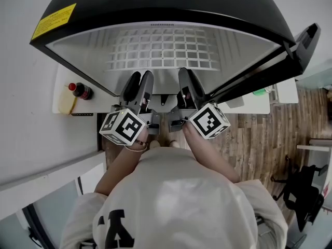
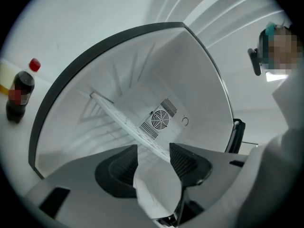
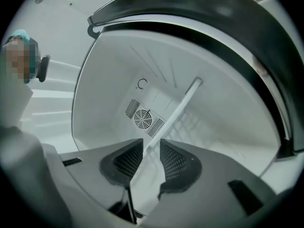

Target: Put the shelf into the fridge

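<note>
Fingers (image 2: 126,164) of our left gripper (image 2: 153,148) stand wide apart. The front edge of the shelf (image 2: 121,118) passes between them ungripped. Our right gripper (image 3: 151,144) is narrow, closed on that same edge. In the head view our grippers cover the shelf's near edge, and the black top of the fridge (image 1: 155,4) hides the back wall. We cannot tell whether the shelf's ends sit on side ledges, nor how near it comes to the fan vent (image 3: 141,118). It lies inside the fridge, spanning wall to wall, with free room above. At our right the door (image 1: 305,41) stands open.
</note>
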The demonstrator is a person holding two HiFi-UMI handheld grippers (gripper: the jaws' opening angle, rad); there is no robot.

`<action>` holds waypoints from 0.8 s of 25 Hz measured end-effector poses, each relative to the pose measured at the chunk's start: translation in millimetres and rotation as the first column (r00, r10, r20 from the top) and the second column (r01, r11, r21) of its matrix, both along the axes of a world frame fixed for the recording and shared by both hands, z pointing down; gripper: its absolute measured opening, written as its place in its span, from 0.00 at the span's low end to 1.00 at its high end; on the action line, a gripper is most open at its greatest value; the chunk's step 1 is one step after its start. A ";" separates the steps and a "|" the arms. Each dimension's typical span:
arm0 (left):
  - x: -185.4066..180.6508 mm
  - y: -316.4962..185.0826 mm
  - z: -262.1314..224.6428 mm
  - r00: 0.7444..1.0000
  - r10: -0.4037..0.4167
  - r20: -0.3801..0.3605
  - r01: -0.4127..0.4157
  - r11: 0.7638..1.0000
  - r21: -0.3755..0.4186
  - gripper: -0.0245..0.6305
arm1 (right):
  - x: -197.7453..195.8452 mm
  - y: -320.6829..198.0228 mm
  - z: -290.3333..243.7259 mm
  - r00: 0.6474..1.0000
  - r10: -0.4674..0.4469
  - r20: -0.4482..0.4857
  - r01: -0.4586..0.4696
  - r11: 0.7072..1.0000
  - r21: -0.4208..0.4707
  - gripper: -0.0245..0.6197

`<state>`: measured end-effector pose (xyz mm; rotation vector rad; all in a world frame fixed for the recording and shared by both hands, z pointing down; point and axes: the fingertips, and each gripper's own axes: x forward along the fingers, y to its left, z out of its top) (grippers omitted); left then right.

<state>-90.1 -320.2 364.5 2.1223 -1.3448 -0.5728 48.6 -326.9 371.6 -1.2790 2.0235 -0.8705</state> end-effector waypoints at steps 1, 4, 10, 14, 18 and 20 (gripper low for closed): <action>2.8 3.1 -2.6 1.000 0.004 0.018 -0.005 1.000 0.009 0.34 | -0.7 2.7 -0.4 1.000 -0.003 -0.003 0.003 1.000 0.004 0.23; 8.6 13.2 -4.2 0.998 0.013 0.062 -0.014 1.000 0.012 0.34 | -5.3 13.9 -3.2 1.000 -0.017 -0.010 0.017 1.000 0.018 0.21; 27.8 29.4 -8.9 0.990 0.077 0.115 -0.081 0.996 0.038 0.30 | -13.7 31.9 -22.0 0.996 -0.054 -0.077 0.065 0.987 0.149 0.12; 35.9 38.7 -14.7 0.984 0.073 0.165 -0.083 0.995 0.056 0.12 | -18.5 39.3 -26.5 0.978 -0.076 -0.194 0.110 0.980 0.168 0.12; 43.0 43.7 -16.4 0.980 0.063 0.186 -0.076 0.995 0.060 0.05 | -19.8 45.6 -29.5 0.963 -0.102 -0.249 0.149 0.972 0.179 0.12; 47.7 48.3 -14.3 0.978 0.063 0.197 -0.076 0.995 0.059 0.05 | -19.8 50.1 -30.9 0.958 -0.112 -0.265 0.165 0.968 0.191 0.12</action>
